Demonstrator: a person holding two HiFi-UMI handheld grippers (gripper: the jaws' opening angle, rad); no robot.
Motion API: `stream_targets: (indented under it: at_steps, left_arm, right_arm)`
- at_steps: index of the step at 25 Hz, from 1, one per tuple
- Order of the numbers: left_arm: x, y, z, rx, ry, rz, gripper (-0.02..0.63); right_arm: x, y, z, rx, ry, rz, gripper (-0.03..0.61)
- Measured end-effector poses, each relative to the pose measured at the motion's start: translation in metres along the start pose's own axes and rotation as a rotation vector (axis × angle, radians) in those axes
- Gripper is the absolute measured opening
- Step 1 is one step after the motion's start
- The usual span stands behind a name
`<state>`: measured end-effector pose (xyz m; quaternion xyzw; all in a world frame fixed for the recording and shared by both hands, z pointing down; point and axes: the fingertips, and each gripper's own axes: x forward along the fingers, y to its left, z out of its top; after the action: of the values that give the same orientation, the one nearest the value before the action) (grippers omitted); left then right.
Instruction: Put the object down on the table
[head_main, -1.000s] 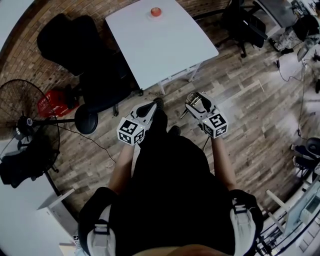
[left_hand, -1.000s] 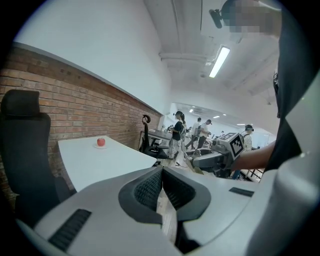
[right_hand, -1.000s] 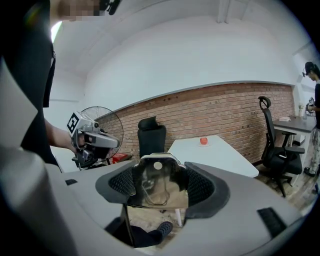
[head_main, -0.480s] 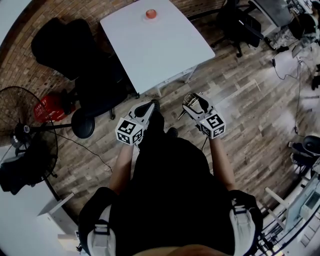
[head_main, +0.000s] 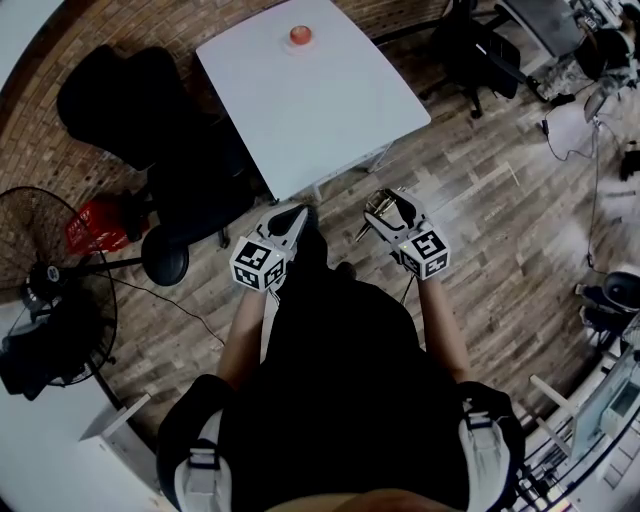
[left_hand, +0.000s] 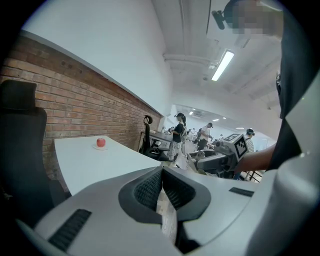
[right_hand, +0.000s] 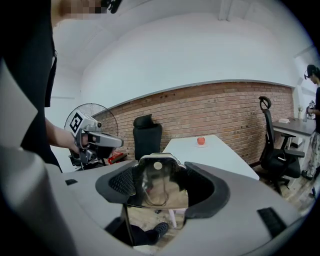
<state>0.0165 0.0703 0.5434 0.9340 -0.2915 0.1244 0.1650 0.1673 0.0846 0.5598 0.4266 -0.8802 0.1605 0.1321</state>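
A white table (head_main: 330, 100) stands ahead of me, with a small red round thing (head_main: 300, 35) on a saucer near its far edge. My right gripper (head_main: 383, 207) is shut on a shiny metal piece (right_hand: 157, 172) with a small hole near its top. It hangs over the wooden floor, short of the table's near edge. My left gripper (head_main: 293, 214) is shut with nothing between its pads (left_hand: 150, 187), level with the right one. The red thing (right_hand: 201, 141) and the table (right_hand: 215, 155) lie beyond the metal piece in the right gripper view.
A black office chair (head_main: 130, 95) stands left of the table against the brick wall. A floor fan (head_main: 50, 275) and a red basket (head_main: 92, 225) are at the left. Another black chair (head_main: 482, 40) stands to the right of the table. Several people stand far off.
The table has slid a little left and down in the head view. Both grippers keep about the same place before my body, the right one still shut on the metal piece.
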Motion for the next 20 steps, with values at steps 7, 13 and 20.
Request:
stream_targets:
  at_steps: [7,13,20]
  left_arm:
    - [0.026,0.031,0.020,0.011,-0.003,-0.041,0.020]
    - [0.055,0.062,0.042,0.020,-0.008,-0.073,0.020]
    - [0.079,0.111,0.059,0.007,0.000,-0.091,0.020]
  right_arm:
    - [0.024,-0.016,0.021,0.010,0.013,-0.029,0.285]
    - [0.047,-0.046,0.035,0.013,0.013,-0.063,0.285]
    - [0.089,-0.075,0.053,-0.007,0.023,-0.088,0.285]
